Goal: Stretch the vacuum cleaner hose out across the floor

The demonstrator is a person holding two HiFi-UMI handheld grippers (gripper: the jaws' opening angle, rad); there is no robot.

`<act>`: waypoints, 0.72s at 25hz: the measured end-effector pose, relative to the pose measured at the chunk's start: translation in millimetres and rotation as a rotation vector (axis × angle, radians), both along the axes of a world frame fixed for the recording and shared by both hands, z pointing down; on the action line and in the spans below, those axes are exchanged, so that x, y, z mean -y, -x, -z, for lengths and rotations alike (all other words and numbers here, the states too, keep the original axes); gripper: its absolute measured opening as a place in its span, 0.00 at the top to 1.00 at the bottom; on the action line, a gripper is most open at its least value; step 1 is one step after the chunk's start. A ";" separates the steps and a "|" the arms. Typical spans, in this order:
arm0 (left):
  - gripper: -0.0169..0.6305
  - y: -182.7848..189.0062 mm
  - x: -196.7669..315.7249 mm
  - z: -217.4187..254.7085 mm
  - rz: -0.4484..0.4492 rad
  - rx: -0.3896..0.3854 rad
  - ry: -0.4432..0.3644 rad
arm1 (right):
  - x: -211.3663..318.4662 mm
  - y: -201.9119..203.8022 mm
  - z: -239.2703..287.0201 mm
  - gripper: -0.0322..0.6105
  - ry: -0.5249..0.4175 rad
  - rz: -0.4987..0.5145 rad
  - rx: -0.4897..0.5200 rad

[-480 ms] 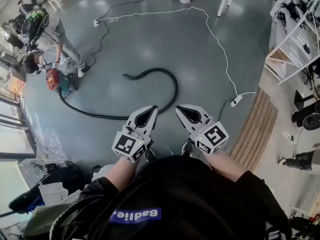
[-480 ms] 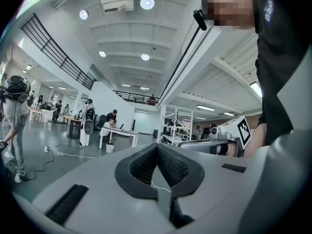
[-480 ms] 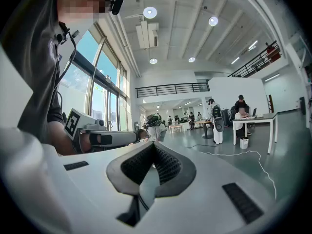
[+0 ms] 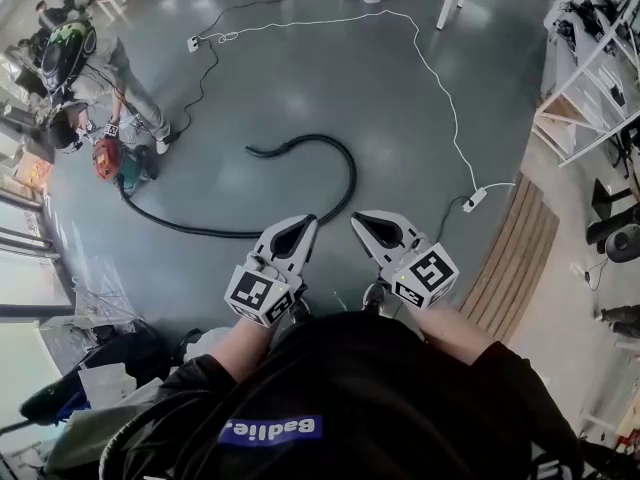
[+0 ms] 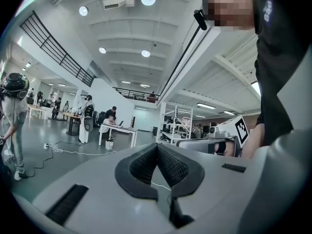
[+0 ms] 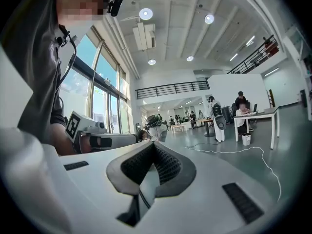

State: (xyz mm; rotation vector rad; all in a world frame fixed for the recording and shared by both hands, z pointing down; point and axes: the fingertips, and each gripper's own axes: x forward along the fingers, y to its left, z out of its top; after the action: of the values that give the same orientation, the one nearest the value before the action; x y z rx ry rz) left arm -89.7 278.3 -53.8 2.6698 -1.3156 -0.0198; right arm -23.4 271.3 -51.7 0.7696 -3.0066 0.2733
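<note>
The left gripper (image 4: 304, 225) and the right gripper (image 4: 362, 220) are both seen closed tip to tip, with nothing gripped. The vacuum cleaner hose (image 4: 347, 166) is seen curled on the floor (image 4: 300, 78) ahead, untouched, its bend beyond the left gripper's tips.

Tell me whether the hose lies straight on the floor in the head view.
No, the hose bends in a wide hook across the floor, with its free end curling back.
</note>
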 end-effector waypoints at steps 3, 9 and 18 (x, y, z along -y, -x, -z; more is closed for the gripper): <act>0.96 -11.8 2.6 -2.9 -0.003 0.008 0.010 | 1.6 -11.6 -2.7 0.94 0.012 0.011 0.022; 0.96 -34.2 10.2 -10.6 0.014 0.036 0.029 | 11.1 -47.8 -15.3 0.94 0.037 0.011 0.025; 0.96 -54.0 29.1 -19.2 0.136 0.072 0.042 | 37.0 -92.8 -39.4 0.94 0.059 0.078 0.030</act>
State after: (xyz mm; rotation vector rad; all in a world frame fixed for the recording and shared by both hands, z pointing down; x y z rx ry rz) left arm -35.7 249.2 -34.7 2.5643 -1.5001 0.0872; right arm 69.3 234.3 -12.3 0.6481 -3.0321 0.3722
